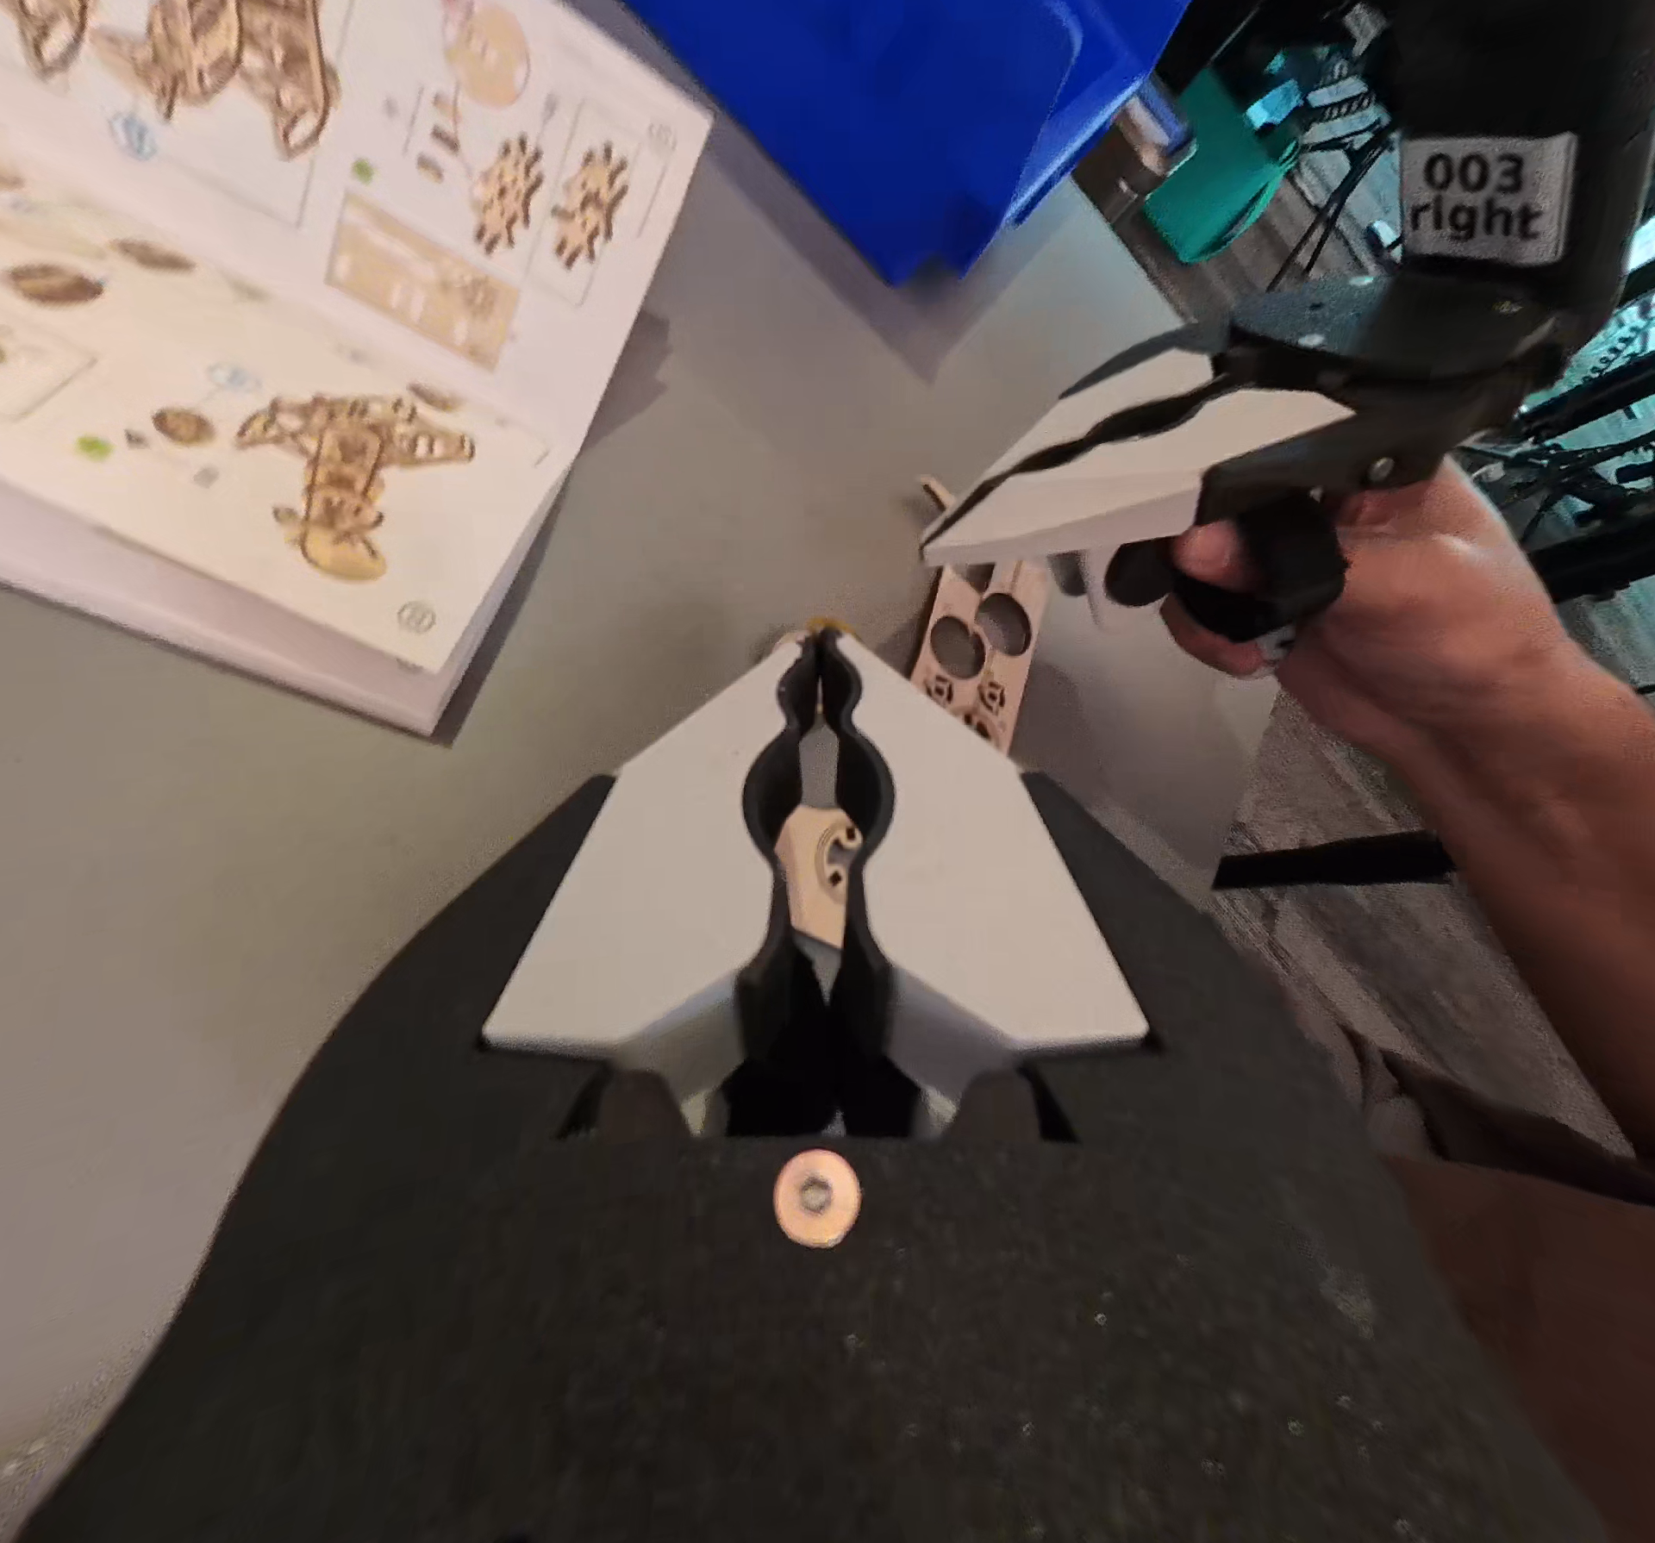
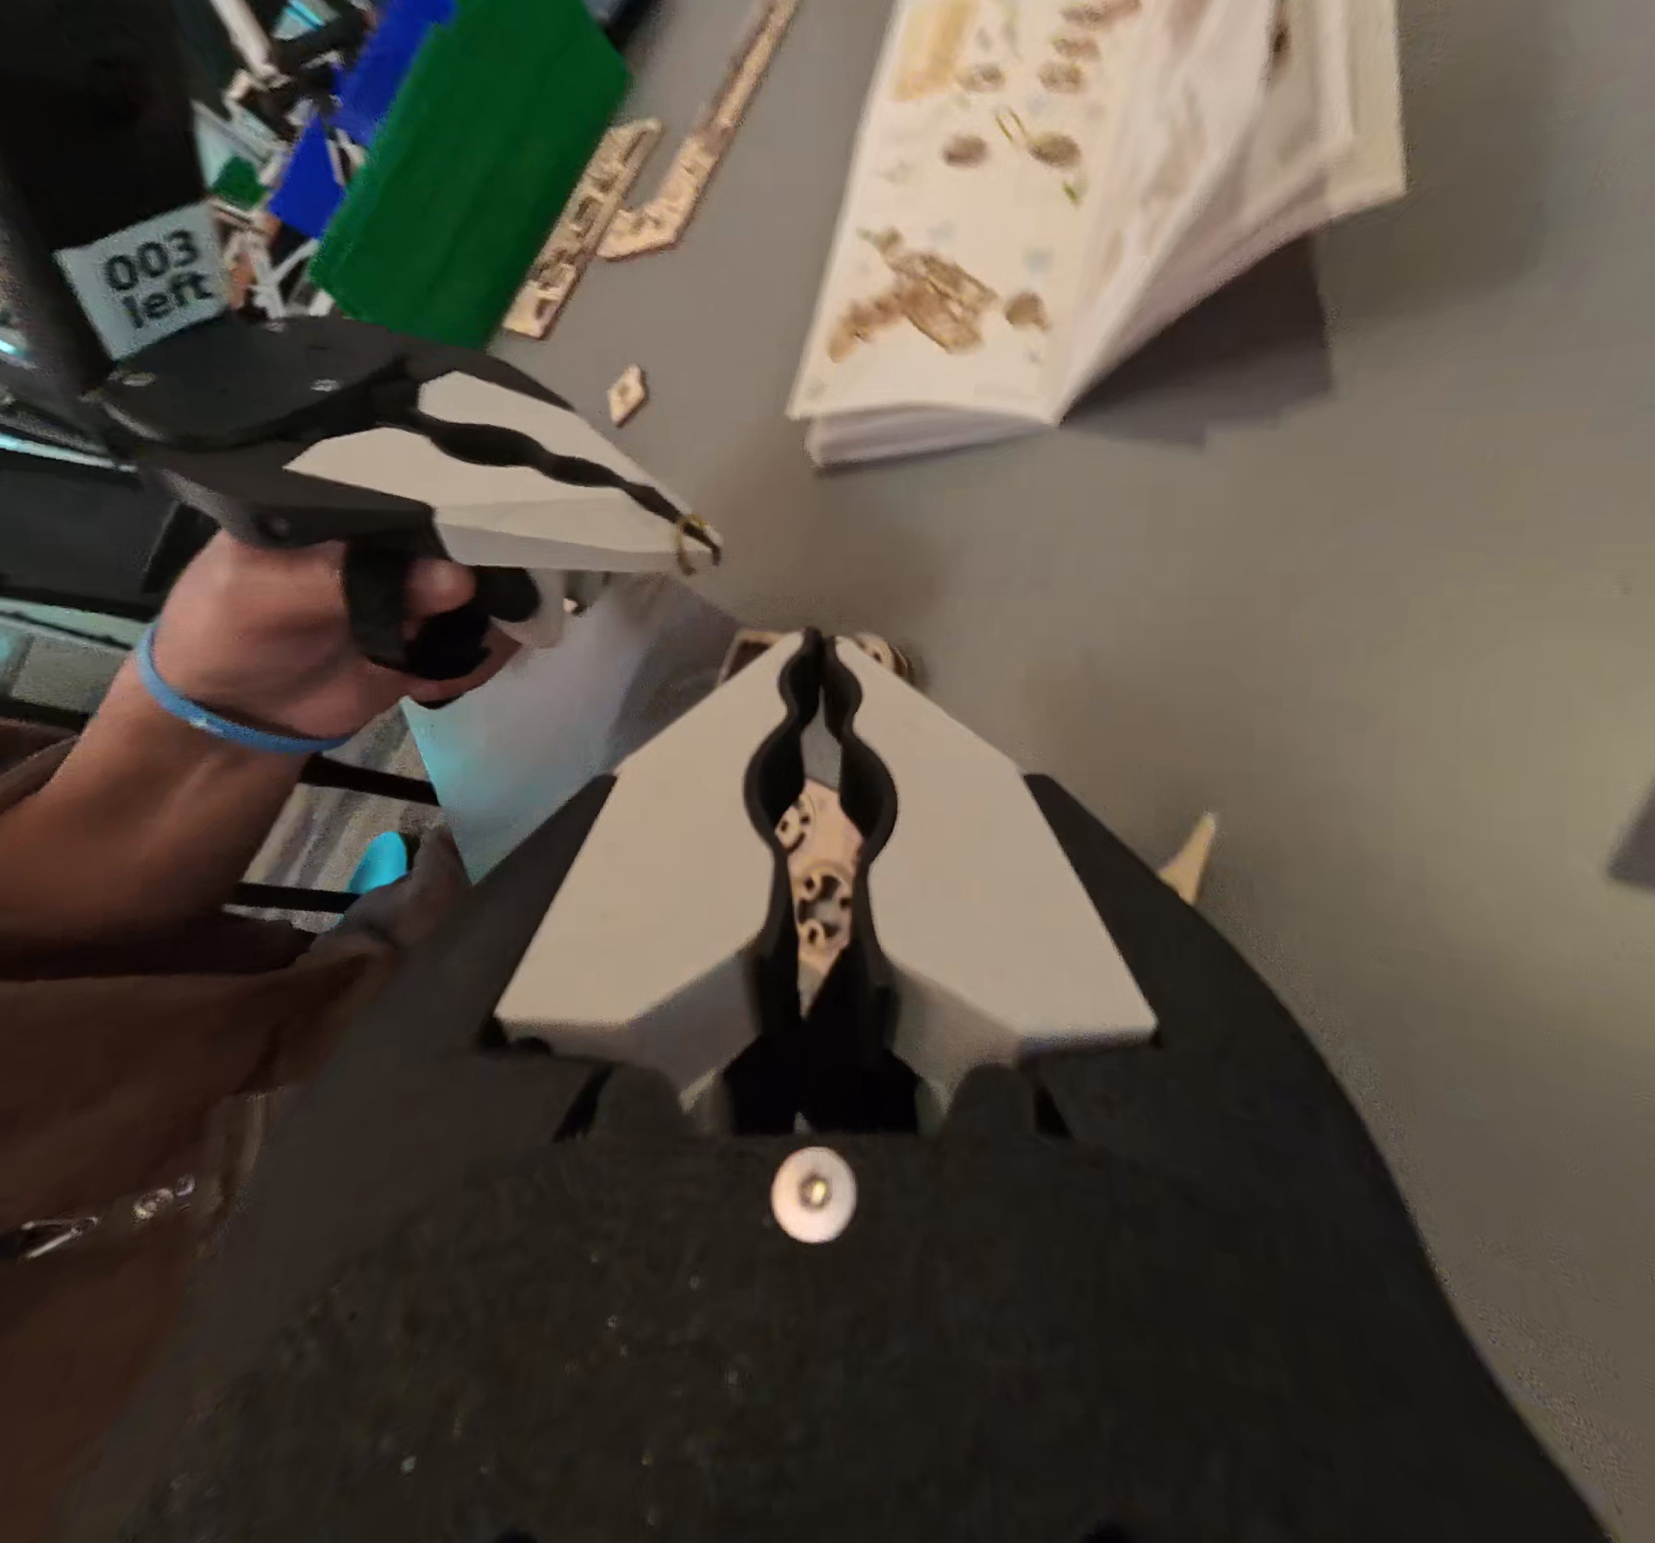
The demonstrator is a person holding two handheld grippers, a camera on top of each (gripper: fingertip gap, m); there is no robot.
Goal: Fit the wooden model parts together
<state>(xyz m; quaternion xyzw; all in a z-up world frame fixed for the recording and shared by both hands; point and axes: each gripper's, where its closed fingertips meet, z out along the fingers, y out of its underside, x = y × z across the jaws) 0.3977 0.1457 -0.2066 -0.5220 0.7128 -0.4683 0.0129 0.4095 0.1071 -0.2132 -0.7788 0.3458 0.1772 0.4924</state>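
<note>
Wooden model parts lie scattered over the grey counter point(image 1: 134, 783). In the left wrist view the left claw point(image 1: 819, 649) fills the lower centre, its jaws pressed together at the tip on a small yellowish ring point(image 1: 819, 628), which shows more clearly in the right wrist view as a thin ring point(image 2: 691, 535) hanging from the tip of that claw point(image 2: 707, 542) at mid left. Through the gap between the left claw's jaws a pale wooden piece point(image 1: 819, 873) shows below on the counter. A flat wooden sheet with round cut-outs point(image 1: 976, 658) lies just right of the left claw's tip, partly under the right claw point(image 1: 936, 537), which reaches in from the right edge with its jaws closed; whether it holds anything there cannot be told. In the right wrist view the right claw point(image 2: 819, 645) has its jaws together at the tip, and a pierced wooden piece point(image 2: 819, 873) shows through the gap behind them; whether it is gripped cannot be told. An open instruction booklet point(image 1: 295, 291) lies at the upper left of the left view, a blue bin point(image 1: 860, 49) at the top centre. In the right view the booklet point(image 2: 1030, 246) sits at the upper right, long wooden frames point(image 2: 681, 174) and a small diamond-shaped piece point(image 2: 627, 394) lie at upper centre beside a green bin point(image 2: 466, 157).
</note>
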